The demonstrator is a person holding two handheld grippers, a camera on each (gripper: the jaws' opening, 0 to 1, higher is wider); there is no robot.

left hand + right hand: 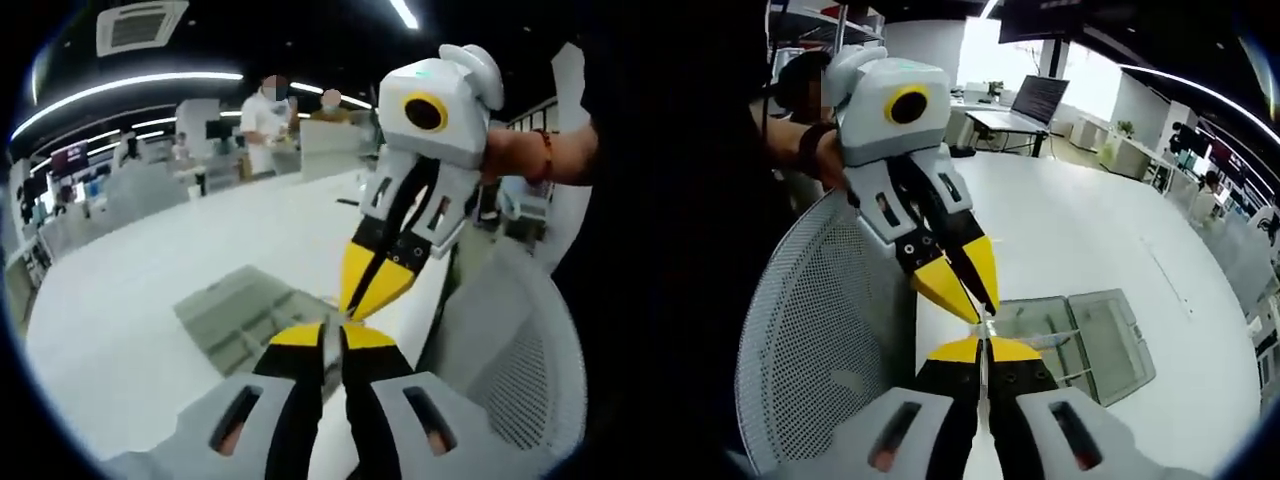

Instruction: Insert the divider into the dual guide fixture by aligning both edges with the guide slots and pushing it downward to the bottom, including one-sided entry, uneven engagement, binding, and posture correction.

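left tool [333,333] closed, right tool [985,347] closed, tips meeting

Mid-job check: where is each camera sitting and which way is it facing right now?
Left gripper view: rides the left tool, facing across the white table at the clear fixture; the right tool and a wrist enter from the right.
Right gripper view: rides the right tool, facing the fixture; the left tool enters from the left.
Shared: both tools' tips meeting, fixture, table, mesh chair.

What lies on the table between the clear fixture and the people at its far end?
Nothing: in the left gripper view, bare white table runs from the fixture to the people.
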